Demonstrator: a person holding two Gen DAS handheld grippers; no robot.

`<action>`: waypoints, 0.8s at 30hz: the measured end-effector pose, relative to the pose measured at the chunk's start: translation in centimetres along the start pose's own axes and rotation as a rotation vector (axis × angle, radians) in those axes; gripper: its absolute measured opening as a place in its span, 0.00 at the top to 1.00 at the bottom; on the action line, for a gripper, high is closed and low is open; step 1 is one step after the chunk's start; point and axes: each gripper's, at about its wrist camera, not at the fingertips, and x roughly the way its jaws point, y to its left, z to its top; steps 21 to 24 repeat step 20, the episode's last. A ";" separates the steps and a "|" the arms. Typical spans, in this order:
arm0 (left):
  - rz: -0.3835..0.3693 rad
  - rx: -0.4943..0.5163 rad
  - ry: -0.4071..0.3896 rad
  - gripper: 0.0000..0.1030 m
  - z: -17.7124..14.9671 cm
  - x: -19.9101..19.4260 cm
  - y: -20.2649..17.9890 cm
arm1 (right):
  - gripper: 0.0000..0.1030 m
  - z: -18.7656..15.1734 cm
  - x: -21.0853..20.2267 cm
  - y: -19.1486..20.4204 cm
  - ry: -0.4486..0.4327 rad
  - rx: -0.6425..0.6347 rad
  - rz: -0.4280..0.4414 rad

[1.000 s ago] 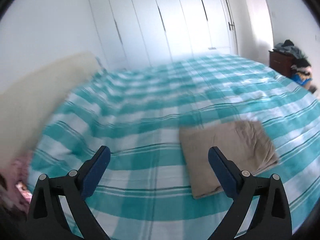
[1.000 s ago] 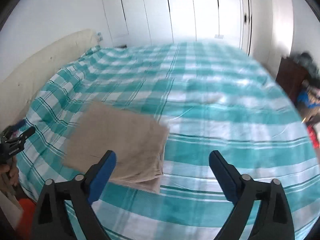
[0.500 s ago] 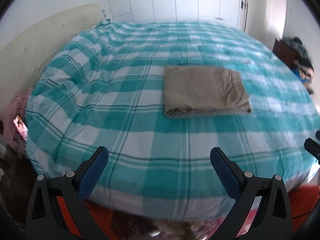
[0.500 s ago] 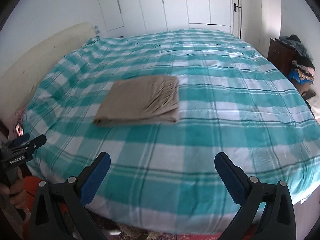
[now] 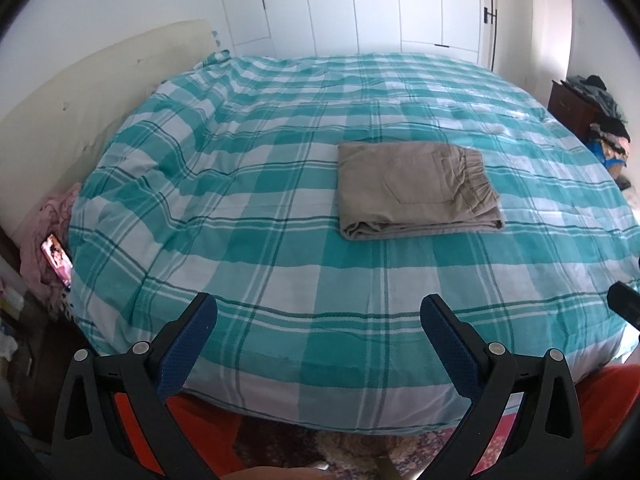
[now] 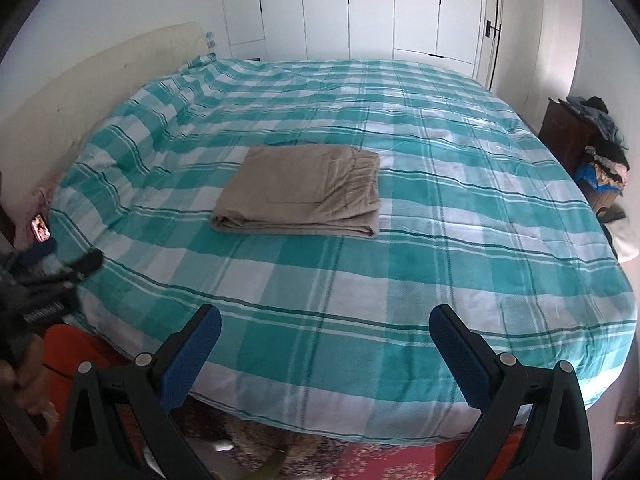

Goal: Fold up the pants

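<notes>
Pants [image 5: 416, 188] folded into flat tan rectangle, lying mid-bed on teal-and-white checked bedspread [image 5: 248, 216]; elastic waistband at right end, folded edge at left. Left gripper [image 5: 318, 320] held back over near bed edge, jaws spread wide, nothing between them. Right gripper [image 6: 324, 330] likewise over near edge, jaws released, empty. Both well apart from pants. Phone [image 5: 57, 258] with lit screen beside bed at left. White wardrobe doors [image 5: 360, 4] behind bed.

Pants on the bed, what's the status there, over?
Left tongs open, empty. Right tongs open, empty. Pants folded flat on the bed, untouched. Nothing in the way.
</notes>
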 end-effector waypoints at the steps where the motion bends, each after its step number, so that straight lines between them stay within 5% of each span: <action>1: -0.003 0.000 0.000 0.01 0.0 -0.1 -0.1 | 0.00 0.2 -0.2 0.2 -0.004 -0.011 -0.004; 24: -0.009 0.005 -0.032 0.01 0.6 -1.2 -0.6 | 0.00 0.0 0.0 1.1 0.010 -0.030 -0.026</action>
